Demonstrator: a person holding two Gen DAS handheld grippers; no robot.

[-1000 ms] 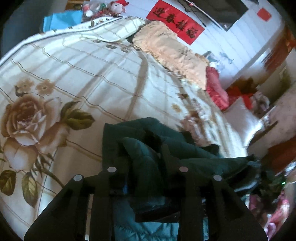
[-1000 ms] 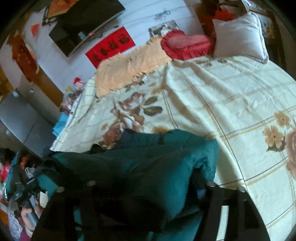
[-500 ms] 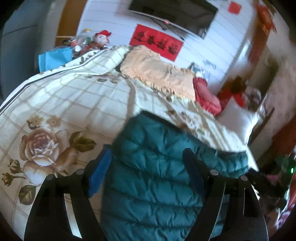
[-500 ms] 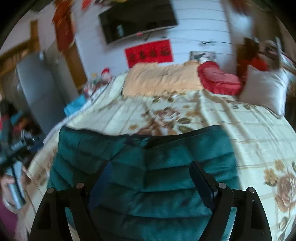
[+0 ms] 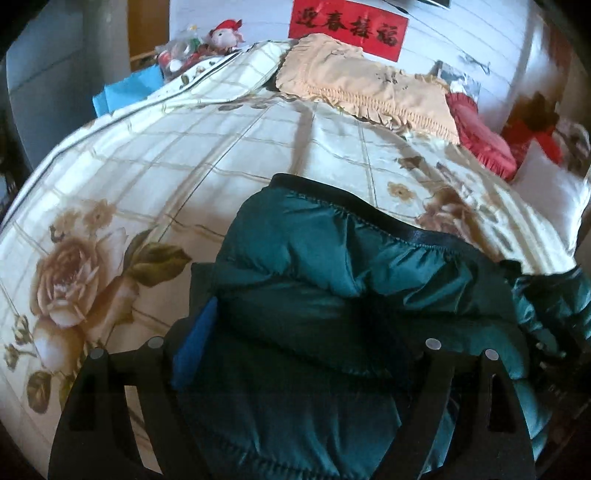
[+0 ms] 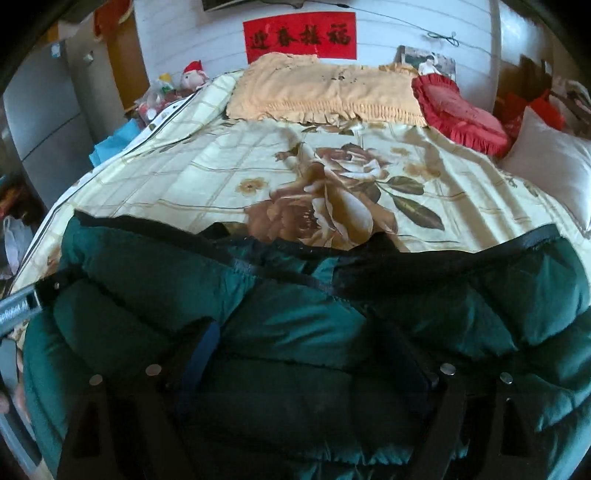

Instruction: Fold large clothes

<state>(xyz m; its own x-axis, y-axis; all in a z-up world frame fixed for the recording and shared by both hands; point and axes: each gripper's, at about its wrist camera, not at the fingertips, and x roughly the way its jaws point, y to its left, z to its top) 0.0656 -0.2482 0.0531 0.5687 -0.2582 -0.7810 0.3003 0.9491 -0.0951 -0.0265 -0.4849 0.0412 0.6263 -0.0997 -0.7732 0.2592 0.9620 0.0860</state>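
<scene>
Jacket (image 6: 303, 332) is laid across the near end of the bed (image 6: 207, 173), on the bedspread. Long pillow (image 6: 325, 92) is set at the far end against the wall; cushion (image 6: 461, 114) just right of it, white pillow (image 6: 554, 173) further right. Doll (image 6: 192, 75) is seen left of the bed's far corner, banner (image 6: 301, 35) on the wall behind the long pillow.
</scene>
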